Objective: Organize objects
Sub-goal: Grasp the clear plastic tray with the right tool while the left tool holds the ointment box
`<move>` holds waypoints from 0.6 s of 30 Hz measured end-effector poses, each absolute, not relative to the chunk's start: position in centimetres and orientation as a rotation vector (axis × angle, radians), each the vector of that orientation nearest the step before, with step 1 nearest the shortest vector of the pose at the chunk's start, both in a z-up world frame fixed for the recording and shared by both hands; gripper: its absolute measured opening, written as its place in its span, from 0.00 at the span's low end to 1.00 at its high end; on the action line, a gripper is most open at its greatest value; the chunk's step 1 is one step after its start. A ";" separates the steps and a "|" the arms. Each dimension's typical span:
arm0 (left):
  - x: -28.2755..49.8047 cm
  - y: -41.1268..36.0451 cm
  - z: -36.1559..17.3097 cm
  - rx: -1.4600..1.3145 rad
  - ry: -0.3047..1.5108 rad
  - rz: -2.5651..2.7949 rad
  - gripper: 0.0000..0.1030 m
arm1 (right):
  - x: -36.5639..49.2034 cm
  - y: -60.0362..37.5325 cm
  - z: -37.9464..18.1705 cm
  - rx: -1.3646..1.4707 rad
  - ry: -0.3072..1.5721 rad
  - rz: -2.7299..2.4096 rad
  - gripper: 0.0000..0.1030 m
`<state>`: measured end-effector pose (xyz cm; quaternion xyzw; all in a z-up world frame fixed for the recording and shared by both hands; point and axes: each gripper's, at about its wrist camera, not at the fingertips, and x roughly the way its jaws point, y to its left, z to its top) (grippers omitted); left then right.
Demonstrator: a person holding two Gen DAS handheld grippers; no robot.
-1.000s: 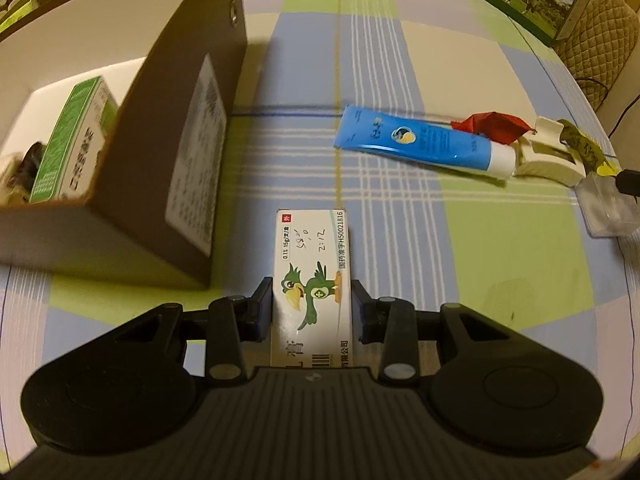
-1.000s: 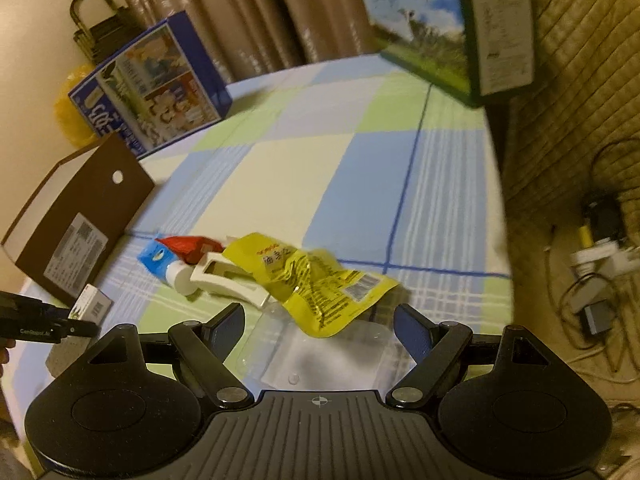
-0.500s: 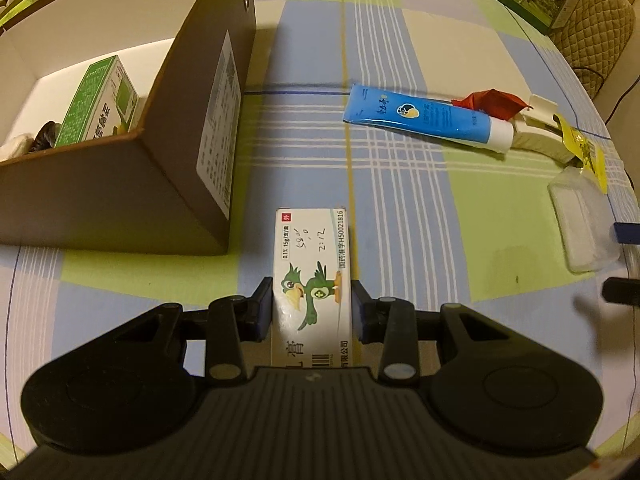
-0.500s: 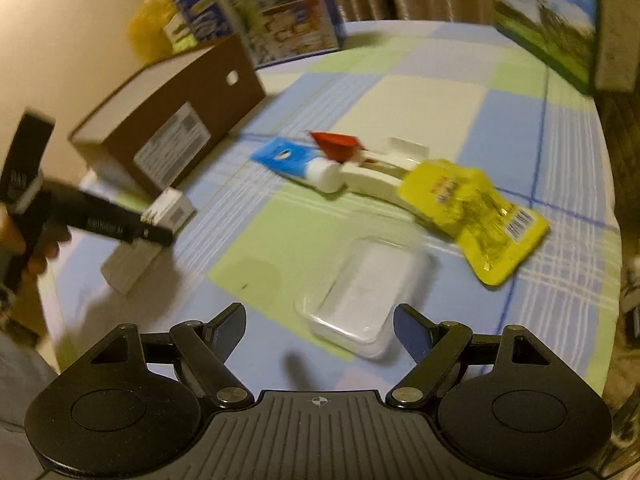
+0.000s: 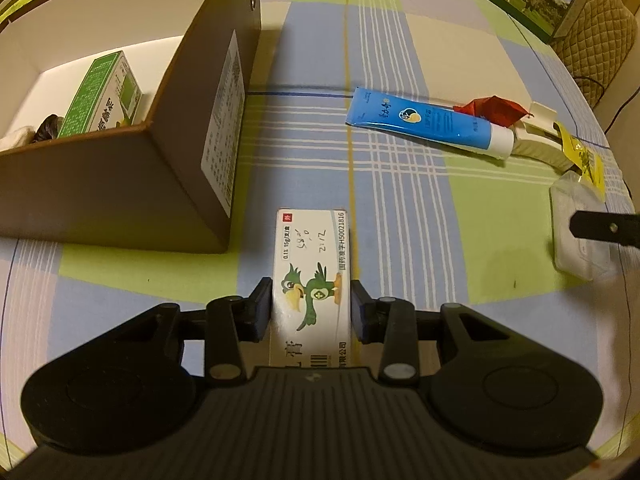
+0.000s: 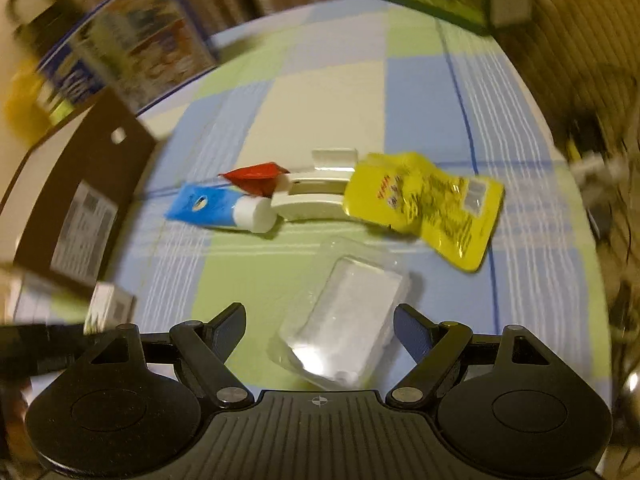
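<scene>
Left gripper (image 5: 311, 306): jaws pressing on both long sides of the parrot carton (image 5: 311, 276), which is being carried above the checked tablecloth (image 5: 400, 200), just beside the near corner of the cardboard box (image 5: 120, 184).

Right gripper (image 6: 319, 330): jaws standing wide apart, holding nothing, hanging over the clear blister pack (image 6: 344, 320), which is lying flat between the two pads.

Parrot carton: a slim white medicine carton, green cartoon parrot printed mid-face, red square at the far corner, handwritten figures, a barcode at the near end. Edges are looking crisp and undented.

Progress, judged: partly done. The cardboard box is already holding a green-and-white carton (image 5: 104, 96) and some darker items too small to identify. The parrot carton is appearing next in line for the box.

Remaining on the cloth, well apart from the box:
- blue tube (image 6: 218, 210), white cap, lying flat;
- red wrapper (image 6: 256, 178), lying partly over the tube's cap end;
- white plastic clip (image 6: 316, 196), touching the tube cap;
- yellow sachet (image 6: 424, 208), crumpled, overlapping the clip's end;
- clear blister pack, as above.
</scene>
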<state>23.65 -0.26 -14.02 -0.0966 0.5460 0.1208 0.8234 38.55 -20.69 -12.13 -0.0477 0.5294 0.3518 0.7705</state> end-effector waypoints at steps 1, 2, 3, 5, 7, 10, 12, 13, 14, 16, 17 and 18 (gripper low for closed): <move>23.7 -0.3 -14.0 -0.202 1.161 0.257 0.33 | 38.5 -20.4 -12.2 -0.111 1.137 0.754 0.77; 23.7 -0.4 -14.0 -0.198 1.161 0.258 0.33 | 38.4 -20.1 -12.3 -0.134 1.121 0.740 0.77; 23.7 -0.4 -14.1 -0.194 1.161 0.259 0.33 | 38.4 -19.7 -12.4 -0.162 1.110 0.724 0.76; 23.8 -0.4 -14.1 -0.191 1.158 0.260 0.33 | 38.3 -19.4 -12.7 -0.193 1.096 0.702 0.75; 23.7 -0.4 -14.1 -0.190 1.157 0.261 0.33 | 38.0 -19.1 -13.1 -0.220 1.084 0.676 0.59; 23.7 -0.4 -14.1 -0.187 1.156 0.257 0.33 | 37.6 -19.0 -13.7 -0.247 1.073 0.676 0.53; 23.6 -0.5 -14.1 -0.176 1.155 0.251 0.33 | 37.1 -18.8 -13.8 -0.290 1.055 0.689 0.53; 23.6 -0.5 -14.1 -0.169 1.154 0.250 0.33 | 36.8 -18.8 -13.9 -0.302 1.051 0.698 0.52; 23.5 -0.5 -14.1 -0.166 1.154 0.247 0.32 | 36.6 -18.9 -13.9 -0.305 1.052 0.705 0.52; 23.3 -0.5 -14.1 -0.165 1.155 0.241 0.32 | 36.2 -19.2 -13.9 -0.311 1.051 0.723 0.52; 23.2 -0.5 -14.1 -0.163 1.155 0.239 0.32 | 35.9 -19.3 -13.9 -0.316 1.050 0.729 0.52; 23.1 -0.5 -14.1 -0.162 1.155 0.236 0.32 | 35.6 -19.4 -13.9 -0.320 1.050 0.735 0.52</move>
